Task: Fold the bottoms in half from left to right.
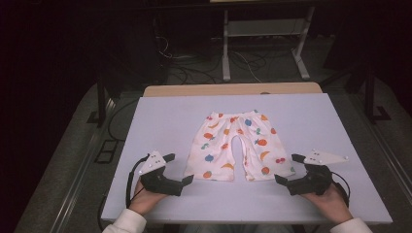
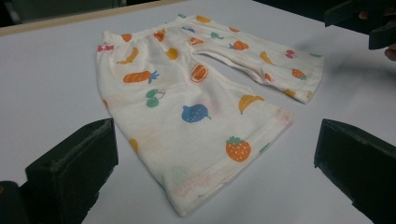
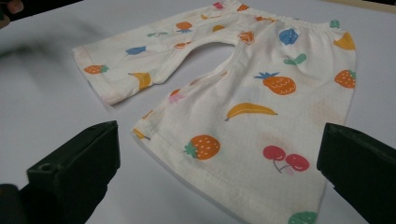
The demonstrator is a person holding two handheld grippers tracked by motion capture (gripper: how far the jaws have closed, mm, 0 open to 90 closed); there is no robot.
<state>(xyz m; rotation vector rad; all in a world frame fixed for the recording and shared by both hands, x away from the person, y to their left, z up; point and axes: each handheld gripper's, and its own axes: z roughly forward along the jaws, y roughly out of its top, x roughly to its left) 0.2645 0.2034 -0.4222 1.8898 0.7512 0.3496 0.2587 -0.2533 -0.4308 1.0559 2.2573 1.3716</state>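
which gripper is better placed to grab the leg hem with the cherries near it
Right. The right gripper sits open beside that leg of the shorts, and the cherries lie between its jaws in its own view. The left gripper faces the other leg.

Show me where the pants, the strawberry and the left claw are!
pants [image 1: 228, 141]: high view, on the left leg's middle.
strawberry [image 2: 238, 149]: left gripper view, on the fruit's orange body near the hem.
left claw [image 1: 180, 169]: high view, midway between its two open tips.

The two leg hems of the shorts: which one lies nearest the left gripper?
The hem with the strawberry, lying between the left gripper's open jaws; the other hem lies farther off.
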